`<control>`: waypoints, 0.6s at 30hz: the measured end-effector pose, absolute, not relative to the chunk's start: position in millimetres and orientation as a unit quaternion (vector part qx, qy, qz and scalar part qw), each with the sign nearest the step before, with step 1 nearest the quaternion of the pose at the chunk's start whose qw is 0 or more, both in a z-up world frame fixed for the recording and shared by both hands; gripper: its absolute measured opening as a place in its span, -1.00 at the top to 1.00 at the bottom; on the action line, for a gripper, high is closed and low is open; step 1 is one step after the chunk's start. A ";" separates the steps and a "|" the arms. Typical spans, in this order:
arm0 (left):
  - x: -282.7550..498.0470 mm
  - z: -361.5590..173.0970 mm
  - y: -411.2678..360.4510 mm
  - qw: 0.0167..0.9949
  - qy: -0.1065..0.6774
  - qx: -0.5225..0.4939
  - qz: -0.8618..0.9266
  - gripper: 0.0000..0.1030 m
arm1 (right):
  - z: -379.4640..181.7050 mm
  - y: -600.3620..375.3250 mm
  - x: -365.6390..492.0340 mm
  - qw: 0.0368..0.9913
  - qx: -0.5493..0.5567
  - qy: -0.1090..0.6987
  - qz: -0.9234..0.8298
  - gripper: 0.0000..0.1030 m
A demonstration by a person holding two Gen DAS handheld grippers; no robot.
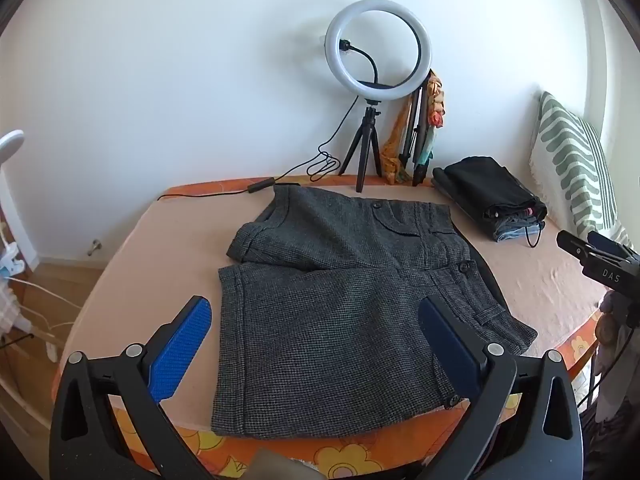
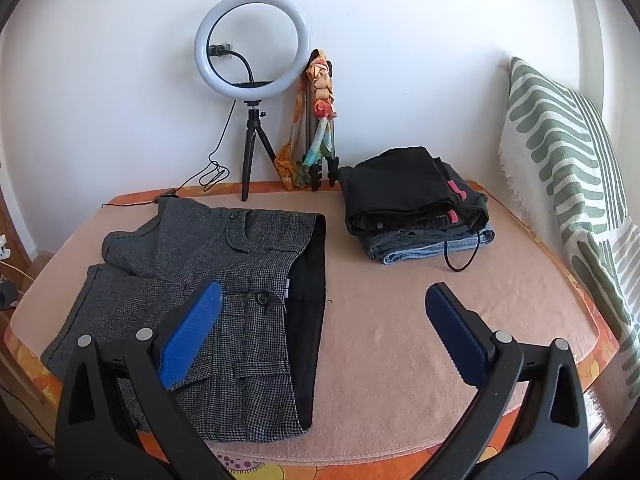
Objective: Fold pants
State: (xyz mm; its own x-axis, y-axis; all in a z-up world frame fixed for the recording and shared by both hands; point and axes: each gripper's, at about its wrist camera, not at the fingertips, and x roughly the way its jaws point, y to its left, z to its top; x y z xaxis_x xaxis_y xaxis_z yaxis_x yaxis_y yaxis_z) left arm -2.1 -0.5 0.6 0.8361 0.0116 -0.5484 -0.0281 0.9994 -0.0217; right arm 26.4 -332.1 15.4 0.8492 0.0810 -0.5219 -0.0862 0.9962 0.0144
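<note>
Two wrist-camera views look across a table covered with a peach cloth (image 2: 400, 320), where a pair of grey tweed shorts (image 1: 320, 320) lies spread flat and unfolded, both legs pointing left and the waistband to the right. Starting at the left, the left gripper (image 1: 316, 344) hovers over the near edge of the table with its blue-padded jaws spread wide and nothing between them; the nearer leg of the shorts lies directly ahead and below, filling the space framed by its fingers, while the farther leg sits beyond it. Moving right, the right gripper (image 2: 324, 332) is likewise wide open and empty; its left finger hangs over the buttoned waistband, the dark lining of the open waist lies just ahead between the fingers, and bare cloth lies under its right finger. Farther ahead and to the right of that gripper rests a stack of folded clothes (image 2: 416, 208), with a ring light on a tripod (image 2: 252, 48) at the back wall ahead and to the left. The fold appears not yet begun; this looks like the approach before the first grasp. The next move probably calls for both grippers to descend and pinch the near edge, one at the hem and one at the waistband, taking a single leg's layers so it can be carried over onto the other.
</note>
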 end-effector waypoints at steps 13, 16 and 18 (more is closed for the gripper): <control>-0.9 0.3 1.9 0.957 0.290 -0.020 0.013 -0.99 | 14.1 -328.7 27.2 0.960 -0.008 0.277 0.044 -1.00; -0.8 1.5 2.6 0.957 0.288 -0.020 0.014 -0.99 | 12.9 -332.3 27.7 0.960 -0.003 0.278 0.046 -1.00; -1.5 2.6 3.0 0.957 0.287 -0.020 0.013 -0.99 | 12.6 -331.1 28.6 0.960 -0.003 0.277 0.047 -1.00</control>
